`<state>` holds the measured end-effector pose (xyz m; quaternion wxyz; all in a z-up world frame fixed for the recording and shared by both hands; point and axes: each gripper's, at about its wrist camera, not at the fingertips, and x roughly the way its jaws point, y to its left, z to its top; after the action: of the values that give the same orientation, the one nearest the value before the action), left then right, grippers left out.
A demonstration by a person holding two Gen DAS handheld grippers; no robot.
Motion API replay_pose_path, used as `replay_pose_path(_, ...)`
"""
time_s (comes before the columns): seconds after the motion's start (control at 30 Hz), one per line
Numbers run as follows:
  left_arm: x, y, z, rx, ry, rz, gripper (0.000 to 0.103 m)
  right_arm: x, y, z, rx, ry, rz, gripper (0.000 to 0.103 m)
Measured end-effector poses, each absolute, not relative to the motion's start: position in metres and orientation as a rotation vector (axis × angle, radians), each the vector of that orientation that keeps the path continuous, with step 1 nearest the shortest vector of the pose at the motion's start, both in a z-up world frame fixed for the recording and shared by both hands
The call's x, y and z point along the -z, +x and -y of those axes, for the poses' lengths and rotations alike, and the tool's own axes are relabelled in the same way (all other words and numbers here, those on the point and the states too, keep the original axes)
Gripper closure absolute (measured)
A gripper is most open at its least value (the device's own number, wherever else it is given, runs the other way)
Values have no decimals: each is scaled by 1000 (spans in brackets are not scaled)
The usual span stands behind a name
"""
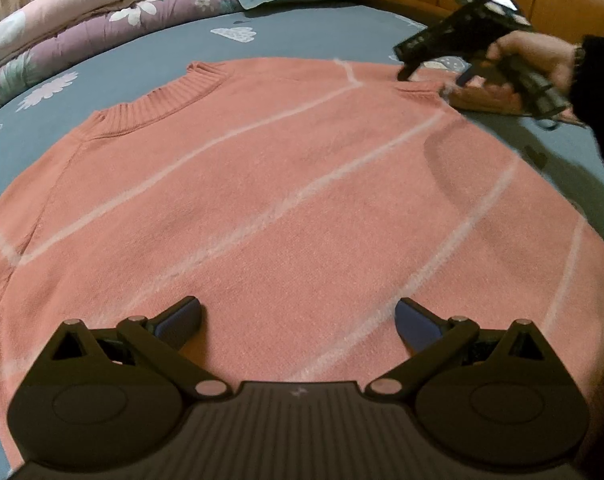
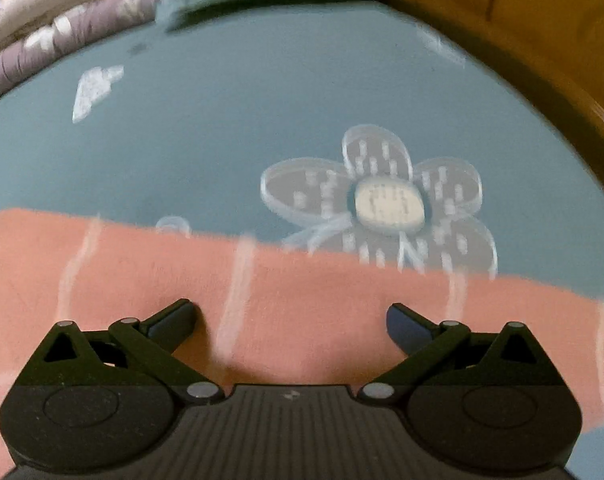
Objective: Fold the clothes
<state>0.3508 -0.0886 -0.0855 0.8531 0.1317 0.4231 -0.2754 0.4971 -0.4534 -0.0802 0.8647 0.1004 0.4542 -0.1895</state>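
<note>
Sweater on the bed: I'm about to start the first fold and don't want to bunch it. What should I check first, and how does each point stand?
1. Sweater lies flat on the bedsheet: ok.
2. Ribbed collar is smooth: ok.
3. Left gripper is open, holding nothing: ok.
4. Right gripper is open over the sweater's edge: ok.
5. Sleeve positions: cannot tell.

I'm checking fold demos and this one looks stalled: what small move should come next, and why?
Probably lower the right tongs and close them on the near edge of the salmon-pink knit sweater with thin white stripes. Both they and the left tongs are open and empty, and the sweater lies flat and unfolded on the teal flower-print bedsheet.
</note>
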Motion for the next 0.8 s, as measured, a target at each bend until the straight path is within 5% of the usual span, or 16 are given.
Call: replay_pose_path(0.8, 86, 346, 84, 596, 269, -860, 1, 63, 570, 406, 181, 235, -982, 0)
